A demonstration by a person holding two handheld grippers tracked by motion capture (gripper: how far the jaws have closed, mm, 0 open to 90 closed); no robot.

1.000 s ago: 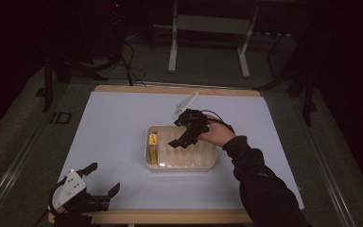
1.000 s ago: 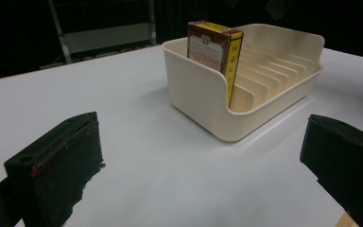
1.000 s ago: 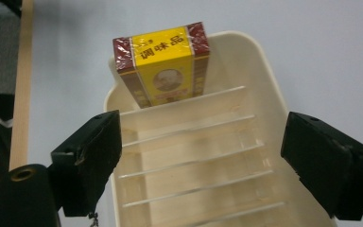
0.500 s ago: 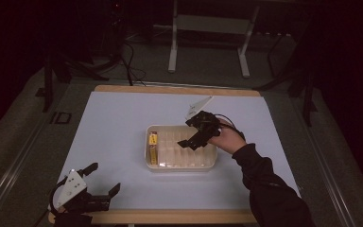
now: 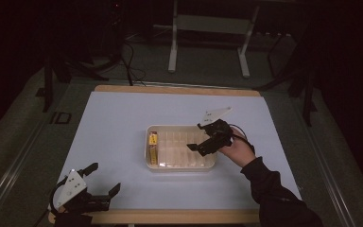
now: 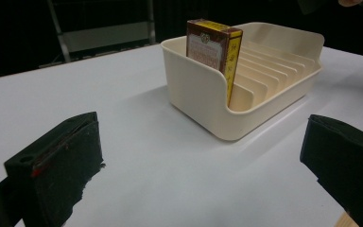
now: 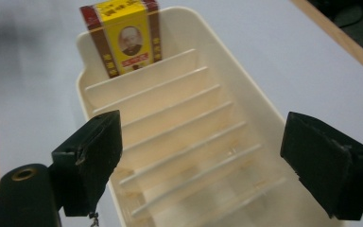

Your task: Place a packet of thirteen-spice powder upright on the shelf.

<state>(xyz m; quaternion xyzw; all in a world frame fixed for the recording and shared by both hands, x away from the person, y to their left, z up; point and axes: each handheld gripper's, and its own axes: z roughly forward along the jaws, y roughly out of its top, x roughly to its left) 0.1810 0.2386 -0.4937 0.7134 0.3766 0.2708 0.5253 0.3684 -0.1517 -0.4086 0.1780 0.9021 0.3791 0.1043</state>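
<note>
Right gripper (image 5: pixel 202 142) tilted over tray (image 5: pixel 179 165), fingers spread; left gripper (image 5: pixel 97 182) low, apart

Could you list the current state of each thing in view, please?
Box: upright in the tray's end slot.
Tray: flat on the table, other slots empty.
Right claw: open, empty, above the tray.
Left claw: open, empty, apart from the tray.

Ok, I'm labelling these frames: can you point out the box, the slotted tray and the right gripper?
box (image 7: pixel 123 35), right gripper view, on its yellow front face.
slotted tray (image 6: pixel 196 92), left gripper view, on its near outer wall.
right gripper (image 5: pixel 196 137), high view, midway between its open fingers.
</note>
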